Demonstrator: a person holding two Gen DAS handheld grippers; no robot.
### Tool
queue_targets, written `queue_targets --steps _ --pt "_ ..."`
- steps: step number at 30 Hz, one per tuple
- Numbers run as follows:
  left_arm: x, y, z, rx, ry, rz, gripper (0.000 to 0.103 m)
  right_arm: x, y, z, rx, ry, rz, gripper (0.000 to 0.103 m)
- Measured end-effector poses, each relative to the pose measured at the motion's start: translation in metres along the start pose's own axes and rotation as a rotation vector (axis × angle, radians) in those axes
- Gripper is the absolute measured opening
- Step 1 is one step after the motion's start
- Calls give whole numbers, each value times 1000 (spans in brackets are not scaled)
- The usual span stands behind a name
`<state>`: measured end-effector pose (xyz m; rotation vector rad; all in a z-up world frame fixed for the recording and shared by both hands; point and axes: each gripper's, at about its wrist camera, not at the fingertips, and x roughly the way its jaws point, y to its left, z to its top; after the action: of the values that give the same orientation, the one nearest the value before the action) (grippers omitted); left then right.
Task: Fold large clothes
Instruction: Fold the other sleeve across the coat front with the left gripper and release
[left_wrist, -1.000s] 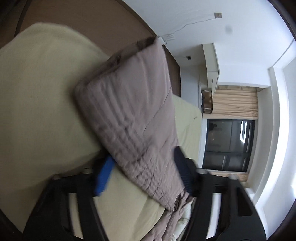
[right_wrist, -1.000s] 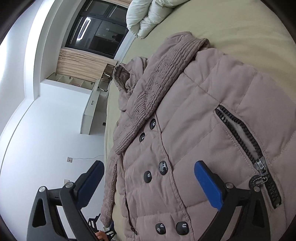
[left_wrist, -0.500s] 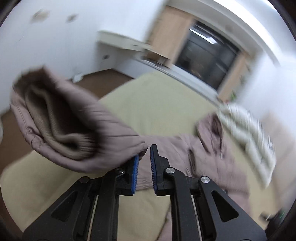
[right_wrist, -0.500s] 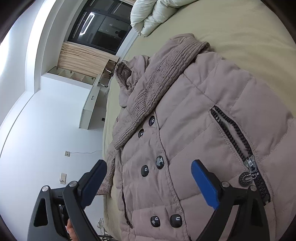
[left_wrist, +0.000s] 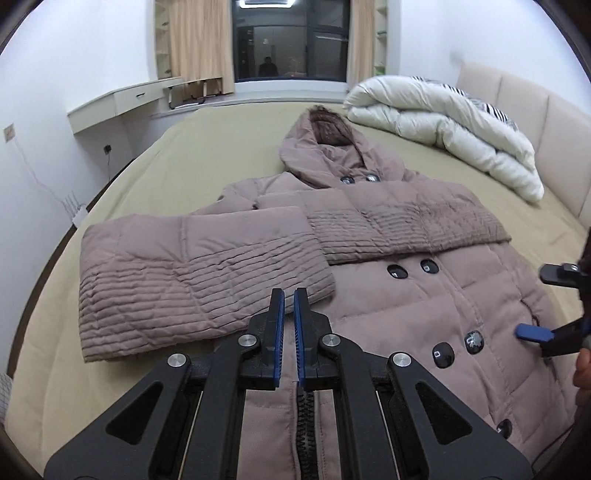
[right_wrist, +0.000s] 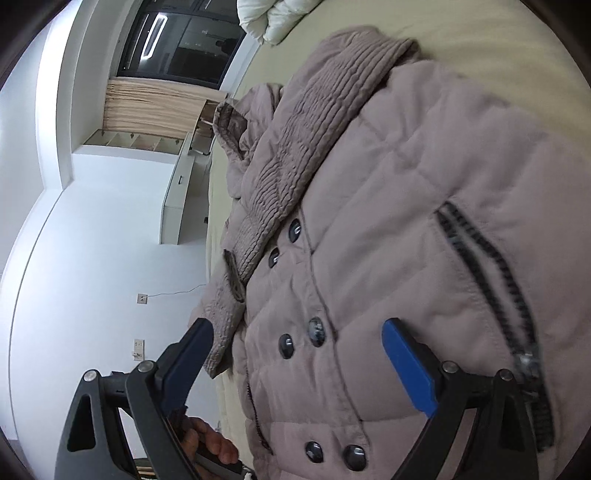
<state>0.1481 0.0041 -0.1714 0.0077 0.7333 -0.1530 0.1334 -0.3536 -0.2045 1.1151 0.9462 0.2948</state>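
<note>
Coat (left_wrist: 388, 295) lies front-up on the bed (left_wrist: 207, 162), hood (left_wrist: 325, 147) pointing toward the dark window (left_wrist: 291, 37). Colour is dusty mauve, quilted, with two rows of dark buttons (left_wrist: 443, 354) down the front.

One sleeve (left_wrist: 199, 273) lies beside the body on the bed's near left, its far end overlapping the chest edge. The other sleeve (left_wrist: 402, 229) is folded straight across the chest, ribbed cuff end toward the right.

Left tool (left_wrist: 289, 317) hovers low over the coat's lower front. Its blue pads stand nearly together with a thin gap, and nothing is between them. A black zipper (left_wrist: 304, 417) runs directly beneath it.

Right tool (right_wrist: 295, 354) is spread wide over the button rows, gripping nothing. From the left wrist view it shows at the right edge (left_wrist: 532, 332), over the coat's side. A slanted pocket zipper (right_wrist: 487, 258) sits beside its outer finger.

White rolled duvet (left_wrist: 443, 122) rests at the far right of the bed, against the padded headboard (left_wrist: 524, 99). A desk (left_wrist: 122, 103) stands by the left wall.

No brand, label or legible writing seen on the coat. The buttons carry small light marks, too small to read.
</note>
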Motion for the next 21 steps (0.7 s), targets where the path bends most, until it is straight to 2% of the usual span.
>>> queue_targets --steps 3,9,12,15,17,18,19,21 --pt "9 19 9 -94 -9 -28 4 41 31 8 -25 76 63 99" --pt "2 77 0 -219 18 -27 4 146 90 18 -90 218 123 98" --pt "-8 98 -4 -242 20 -40 4 194 107 18 -117 280 79 95" --pt "-12 111 -7 -253 27 -40 5 235 119 13 -192 334 -33 86" --pt "-14 120 -12 -275 28 -45 5 253 129 9 -251 364 -54 75" --pt "-15 125 -14 -289 28 -46 5 260 134 6 -287 380 -83 63" --pt "-12 126 -16 -299 29 -47 5 265 139 2 -324 394 -108 42" --pt "-15 134 -21 -327 33 -51 5 271 145 -5 -367 430 -114 31"
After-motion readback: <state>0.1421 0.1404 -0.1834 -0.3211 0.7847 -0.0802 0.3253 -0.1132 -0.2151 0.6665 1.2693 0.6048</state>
